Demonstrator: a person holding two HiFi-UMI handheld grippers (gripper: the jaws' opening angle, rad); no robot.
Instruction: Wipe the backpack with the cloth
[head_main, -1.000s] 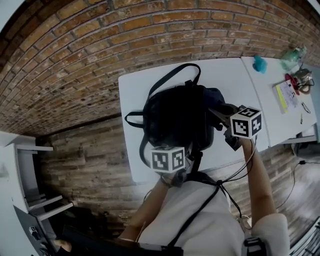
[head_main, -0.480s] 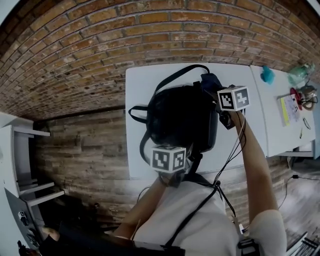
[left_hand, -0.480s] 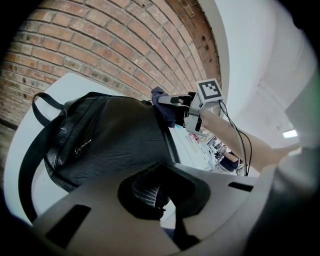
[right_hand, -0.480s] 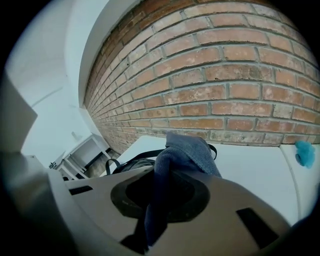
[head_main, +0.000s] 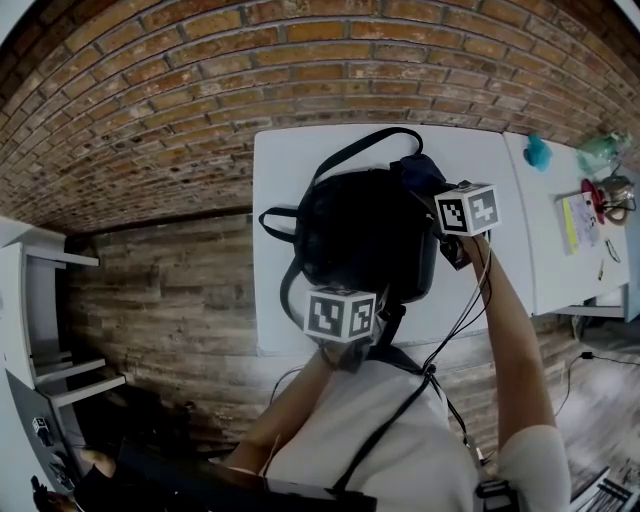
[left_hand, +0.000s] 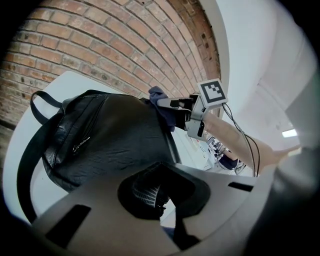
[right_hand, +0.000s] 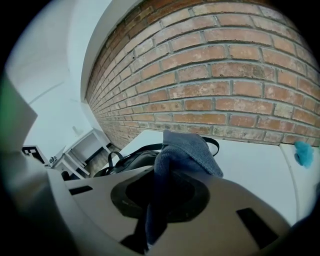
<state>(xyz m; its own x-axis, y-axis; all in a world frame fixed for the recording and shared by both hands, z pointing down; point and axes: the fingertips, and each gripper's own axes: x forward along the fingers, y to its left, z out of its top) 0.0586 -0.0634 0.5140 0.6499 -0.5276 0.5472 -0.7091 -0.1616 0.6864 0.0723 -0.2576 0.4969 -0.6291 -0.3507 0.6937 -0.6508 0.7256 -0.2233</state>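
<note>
A black backpack (head_main: 365, 235) lies on a white table (head_main: 285, 190), its carry loop (head_main: 352, 150) toward the brick wall. My right gripper (head_main: 432, 195) is shut on a blue-grey cloth (head_main: 420, 172) and presses it against the backpack's far right corner. In the right gripper view the cloth (right_hand: 182, 150) bunches out between the jaws above the backpack (right_hand: 130, 160). My left gripper (head_main: 350, 290) sits at the backpack's near edge. The left gripper view shows its jaws shut on a mesh-lined part of the backpack (left_hand: 110, 140), with the cloth (left_hand: 162, 102) beyond.
A second white table (head_main: 560, 260) adjoins on the right, carrying a teal object (head_main: 537, 152), papers and small items (head_main: 590, 190). A brick wall (head_main: 200, 80) runs behind. White shelving (head_main: 40, 300) stands at the left. Cables hang from the right arm.
My right gripper slid the cloth from the backpack's right side up to its far right corner, then eased back slightly. The left gripper kept its hold at the near edge.
</note>
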